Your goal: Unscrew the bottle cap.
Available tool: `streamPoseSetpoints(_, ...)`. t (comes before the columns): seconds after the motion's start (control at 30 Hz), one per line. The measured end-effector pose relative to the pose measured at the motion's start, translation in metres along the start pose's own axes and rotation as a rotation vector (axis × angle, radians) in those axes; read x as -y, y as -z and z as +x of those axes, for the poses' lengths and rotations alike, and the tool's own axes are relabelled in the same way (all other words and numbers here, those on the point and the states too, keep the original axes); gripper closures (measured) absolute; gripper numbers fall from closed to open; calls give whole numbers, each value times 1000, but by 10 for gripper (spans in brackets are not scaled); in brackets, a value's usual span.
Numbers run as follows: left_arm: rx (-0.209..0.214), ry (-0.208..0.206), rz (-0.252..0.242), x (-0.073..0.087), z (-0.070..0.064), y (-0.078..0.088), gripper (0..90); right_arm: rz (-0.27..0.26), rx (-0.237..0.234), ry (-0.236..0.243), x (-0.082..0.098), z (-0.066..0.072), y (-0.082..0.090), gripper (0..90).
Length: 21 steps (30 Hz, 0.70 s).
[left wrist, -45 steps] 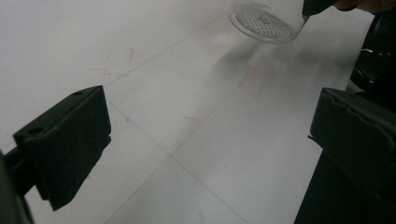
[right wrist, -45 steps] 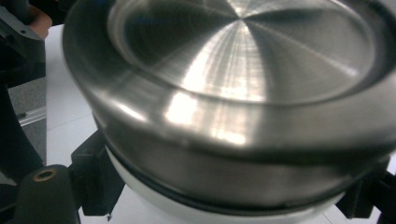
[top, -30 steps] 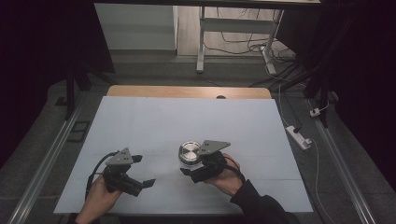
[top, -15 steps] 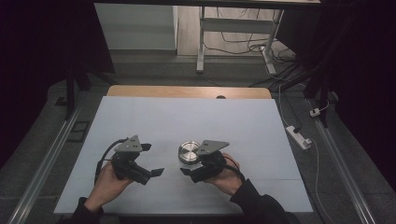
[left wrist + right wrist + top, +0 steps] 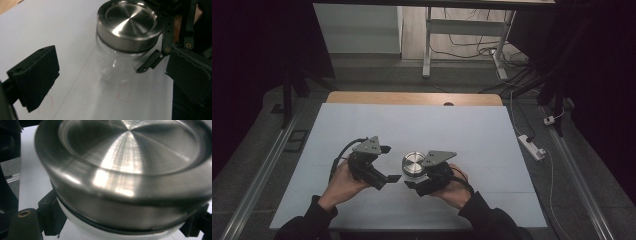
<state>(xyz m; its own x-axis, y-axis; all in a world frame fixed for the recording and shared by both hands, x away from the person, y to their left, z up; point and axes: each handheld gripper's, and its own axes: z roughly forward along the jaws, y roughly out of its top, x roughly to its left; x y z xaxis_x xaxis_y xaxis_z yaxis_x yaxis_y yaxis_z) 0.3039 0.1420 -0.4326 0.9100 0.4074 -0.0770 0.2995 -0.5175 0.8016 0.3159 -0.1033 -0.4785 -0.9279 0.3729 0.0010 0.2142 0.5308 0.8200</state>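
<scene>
The jar (image 5: 413,164) stands on the table (image 5: 472,135), between both claws.

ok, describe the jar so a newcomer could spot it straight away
Start at the white table and look to its near middle, between the person's two hands. There stands a small clear glass jar, gripped around its body by the right hand-held gripper. Its brushed steel lid is the only shiny round thing there.
</scene>
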Motion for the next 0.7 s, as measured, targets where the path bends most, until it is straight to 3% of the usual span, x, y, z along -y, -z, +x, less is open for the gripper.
streamPoseSetpoints(0.13, 57, -64, 25, -8, 2, -8, 0, 7, -19, 11, 0, 2, -1, 149)
streamPoseSetpoints(0.2, 99, -79, 27, -11, 3, -12, 0, 11, -29, 18, 0, 3, -1, 149)
streamPoseSetpoints(0.33, 142, -122, 40, -17, 4, -20, 13, 13, -51, 31, 0, 5, -3, 149)
streamPoseSetpoints(0.5, 218, -189, 49, -23, 6, -23, 94, 18, -79, 38, 0, 8, -4, 149)
streamPoseSetpoints(0.63, 251, -217, 61, -29, 5, -28, 135, 19, -96, 46, -1, 10, -5, 149)
streamPoseSetpoints(0.7, 247, -223, 65, -30, 4, -29, 161, 19, -96, 45, -1, 11, -5, 149)
